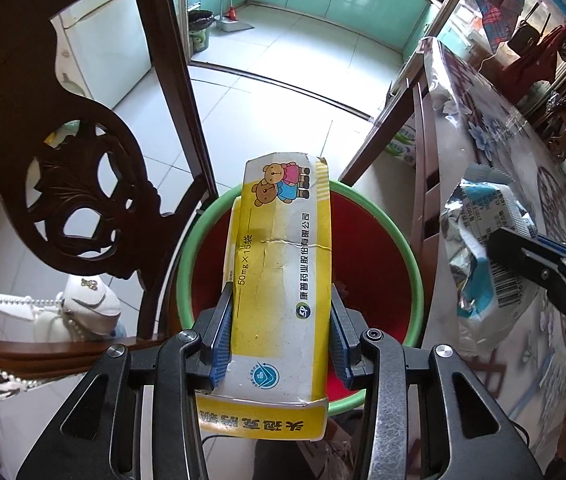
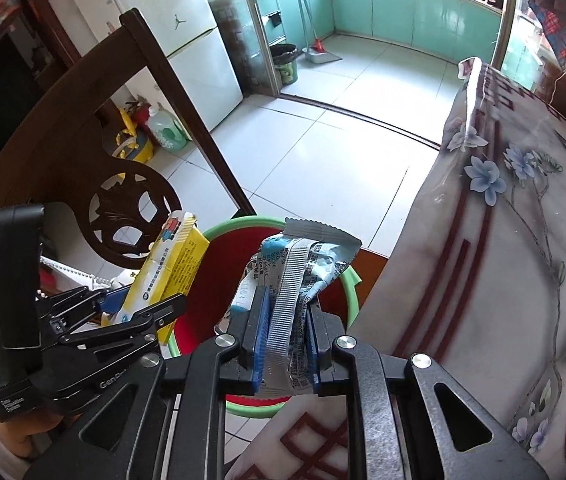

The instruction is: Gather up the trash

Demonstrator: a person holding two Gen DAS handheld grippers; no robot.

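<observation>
Trash bin (image 1: 379,248): round, red inside with a green rim, standing on the pale tiled floor between the chair and the table edge; seen from above in both wrist views, mouth open, both pieces of trash held over it.
Table (image 2: 523,240): right of the bin, draped in a glossy cloth with blue flowers and red line pattern; cloth edge hangs close beside the bin rim.
Chair (image 1: 95,184): dark carved wood, pierced back panel, left of the bin; a white bag with a bead strap (image 1: 83,308) rests on its seat.
Medicine box (image 1: 283,264): yellow and white flattened carton, two cartoon bears at the far end, creased across the middle; pointing away from the camera, lying over the bin opening.
Left gripper (image 1: 281,320): jaws partly closed, blue pads pressed on the two long sides of the medicine box, gripping it near its lower half; angled steeply downward above the bin.
Foil wrapper (image 2: 299,276): crumpled silver and blue packet with a ribbed seam and serrated top edge; sticking up out of the jaws above the bin's near rim.
Right gripper (image 2: 285,340): jaws nearly together, pads on either side of the wrapper's lower part, holding it; just beside the table edge.
Background: fridge (image 2: 187,40), teal cabinets, broom and dustpan (image 2: 315,46) in the kitchen beyond.
</observation>
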